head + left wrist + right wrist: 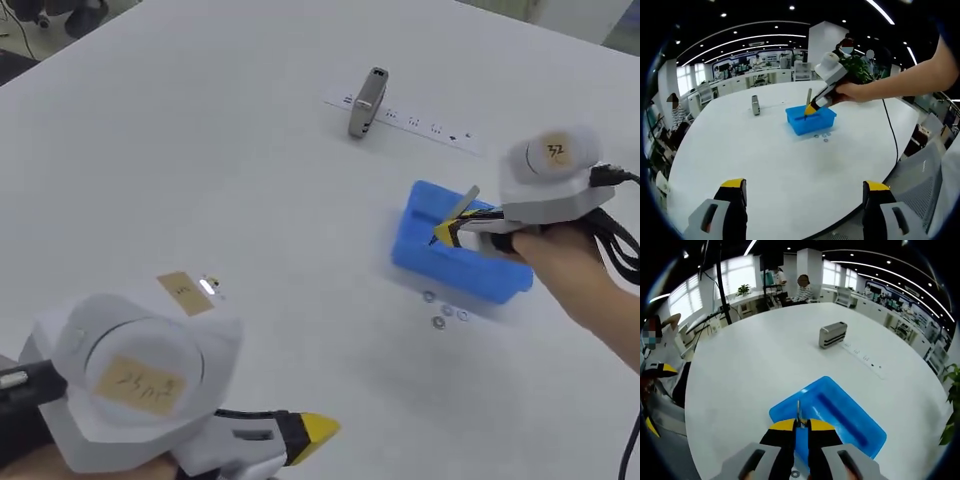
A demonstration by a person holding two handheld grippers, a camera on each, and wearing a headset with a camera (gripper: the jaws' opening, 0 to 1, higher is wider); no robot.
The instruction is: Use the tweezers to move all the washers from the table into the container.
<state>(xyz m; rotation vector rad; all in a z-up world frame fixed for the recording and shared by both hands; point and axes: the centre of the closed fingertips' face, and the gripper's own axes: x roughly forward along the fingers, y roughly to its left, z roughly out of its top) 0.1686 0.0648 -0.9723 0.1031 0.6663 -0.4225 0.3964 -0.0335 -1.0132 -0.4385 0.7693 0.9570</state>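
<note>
The right tool [799, 426] was noted clamped on the tweezers [798, 412], tips held over the blue container [840, 395], seemingly for a drop, while several washers [438, 322] were seen on the desk [250, 200] beside its near wall; the left tool [802, 187] was held wide open, empty, by the near edge.

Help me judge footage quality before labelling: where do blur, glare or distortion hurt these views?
Head view: even light, faint shadows; the near left gripper is washed out and soft, the washers small but visible. Left gripper view: fisheye curves the table edge and ceiling lights. Right gripper view: bright windows, tweezers crisp.
</note>
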